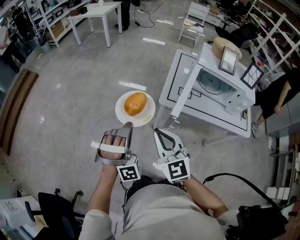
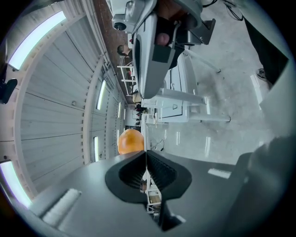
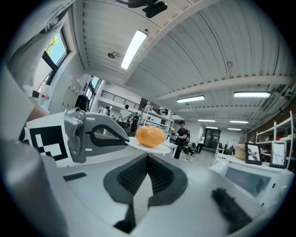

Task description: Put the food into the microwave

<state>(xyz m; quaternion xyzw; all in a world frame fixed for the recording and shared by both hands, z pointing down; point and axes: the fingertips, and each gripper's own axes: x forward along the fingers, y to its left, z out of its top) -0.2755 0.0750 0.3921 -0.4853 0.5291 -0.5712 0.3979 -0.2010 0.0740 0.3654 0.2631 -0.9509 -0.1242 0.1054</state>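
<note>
An orange, rounded piece of food (image 1: 135, 103) lies on a small white plate (image 1: 123, 112), which is carried in the air above the floor. My left gripper (image 1: 128, 126) is shut on the plate's near rim; in the left gripper view the plate (image 2: 145, 139) shows edge-on between the pads, with the food (image 2: 130, 141) beside it. My right gripper (image 1: 158, 132) is shut with nothing in it, just right of the plate. The white microwave (image 1: 220, 84) stands on a white table (image 1: 174, 70) ahead to the right, its door (image 1: 183, 96) swung open. The right gripper view shows the food (image 3: 150, 136) and the microwave (image 3: 245, 178).
Two picture frames (image 1: 229, 60) stand on top of the microwave. A person in black (image 1: 276, 93) stands right of the table. Another white table (image 1: 101, 11) and a white stool (image 1: 194, 18) are farther off. Shelves line the room's edges. A black chair (image 1: 56, 206) is behind me on the left.
</note>
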